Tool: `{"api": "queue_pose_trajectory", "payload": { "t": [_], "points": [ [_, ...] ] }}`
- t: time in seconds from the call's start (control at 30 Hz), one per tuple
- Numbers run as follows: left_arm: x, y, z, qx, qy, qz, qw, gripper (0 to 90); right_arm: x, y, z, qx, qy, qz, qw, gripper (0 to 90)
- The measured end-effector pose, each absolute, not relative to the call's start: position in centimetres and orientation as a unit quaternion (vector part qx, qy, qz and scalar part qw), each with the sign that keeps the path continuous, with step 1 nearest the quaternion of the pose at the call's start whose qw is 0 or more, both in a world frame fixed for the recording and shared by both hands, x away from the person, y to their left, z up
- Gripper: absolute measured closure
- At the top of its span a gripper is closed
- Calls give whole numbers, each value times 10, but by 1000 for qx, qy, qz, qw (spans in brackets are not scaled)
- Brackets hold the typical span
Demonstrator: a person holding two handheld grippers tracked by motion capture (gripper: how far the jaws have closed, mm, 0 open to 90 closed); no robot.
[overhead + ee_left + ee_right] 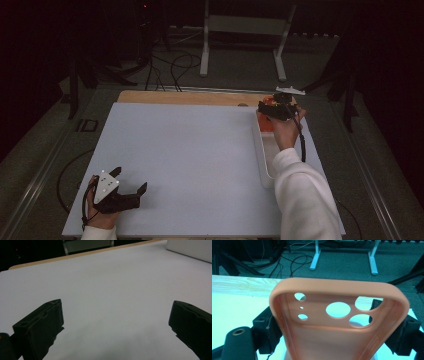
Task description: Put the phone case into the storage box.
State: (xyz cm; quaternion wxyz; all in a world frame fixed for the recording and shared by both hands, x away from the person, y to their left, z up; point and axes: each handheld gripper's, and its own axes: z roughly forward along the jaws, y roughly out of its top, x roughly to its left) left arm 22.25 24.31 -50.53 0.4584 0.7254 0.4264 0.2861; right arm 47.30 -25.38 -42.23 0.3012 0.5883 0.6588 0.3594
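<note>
Right gripper (pixel 278 106) clamps orange phone case (pixel 337 322) by its flexible walls—may buckle and slip; left gripper (pixel 131 186) open, idle.

Table (pixel 190 160): a tray (pixel 263 167) lies along its right edge, running near to far. Right gripper (pixel 274 111): at the far right, over the far end of the tray, a phone case (pixel 337 327) between its jaws, with the table's far edge and floor stands (pixel 372 260) behind. Left gripper (pixel 131 189): at the near left corner, on the table surface, well apart from the tray.
</note>
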Motion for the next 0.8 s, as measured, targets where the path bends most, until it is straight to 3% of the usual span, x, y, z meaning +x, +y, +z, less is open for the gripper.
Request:
{"api": "queue_pose_trajectory", "payload": {
  "t": [0.8],
  "points": [
    [222, 243, -505, 725, 426, 287, 458, 5, 475, -255, -437, 591, 673, 338, 288, 159]
  ]
}}
